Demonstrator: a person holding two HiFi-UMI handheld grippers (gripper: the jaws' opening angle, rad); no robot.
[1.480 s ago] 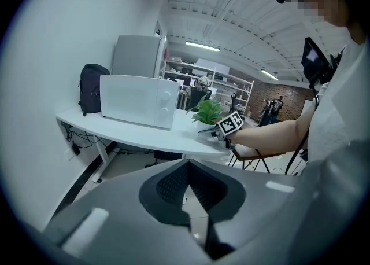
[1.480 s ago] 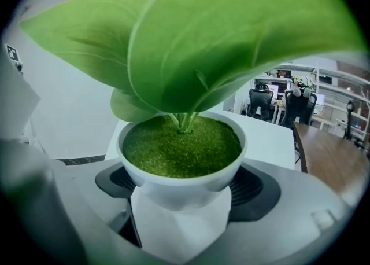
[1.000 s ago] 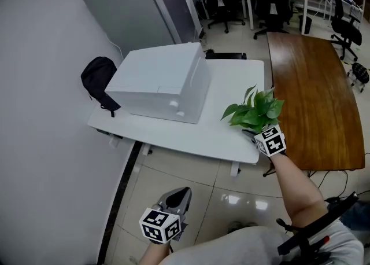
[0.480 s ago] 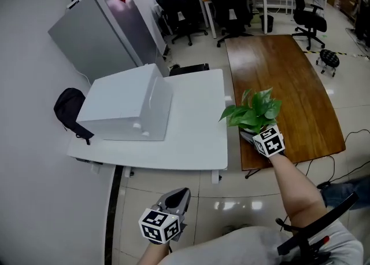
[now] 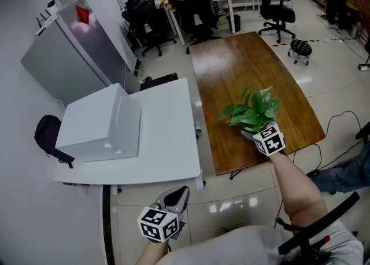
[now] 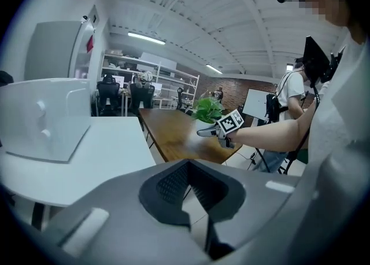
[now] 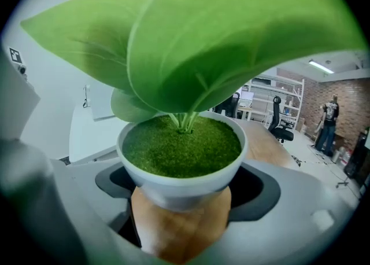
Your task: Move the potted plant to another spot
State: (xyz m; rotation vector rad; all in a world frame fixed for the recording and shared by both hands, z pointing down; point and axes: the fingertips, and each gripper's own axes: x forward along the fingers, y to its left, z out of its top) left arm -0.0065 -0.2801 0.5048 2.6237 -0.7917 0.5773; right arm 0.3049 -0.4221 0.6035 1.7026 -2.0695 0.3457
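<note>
Right gripper (image 5: 252, 135): jaws spread to the width of a white pot and clamped on its two sides. The pot belongs to the plant (image 5: 252, 110), which stands upright between the jaws. Green soil cover fills the pot to the rim. The stems rise from its middle, and the broad leaves spread above and ahead of the gripper. In the right gripper view the leaves fill the upper half.

Directly below this gripper lies the wooden table (image 5: 248, 78), near its front edge, and wood grain shows under the pot. Whether the pot's base touches the wood cannot be told. The person's forearm (image 5: 292, 183) runs back from the gripper toward the body.

Left gripper (image 5: 178, 195): jaws pressed together, with nothing between them. It hangs low and close to the body, over the tiled floor (image 5: 243, 200), and well apart from the plant.

Ahead of the left gripper, and to the left of the right one, stands the white desk (image 5: 167, 136), just beside the wooden table. A white box (image 5: 95, 125) sits on the desk's far-left part. A dark bag (image 5: 46, 133) hangs off the desk's left end. Far ahead of both grippers are a grey cabinet (image 5: 63, 55) and office chairs (image 5: 199, 12).
</note>
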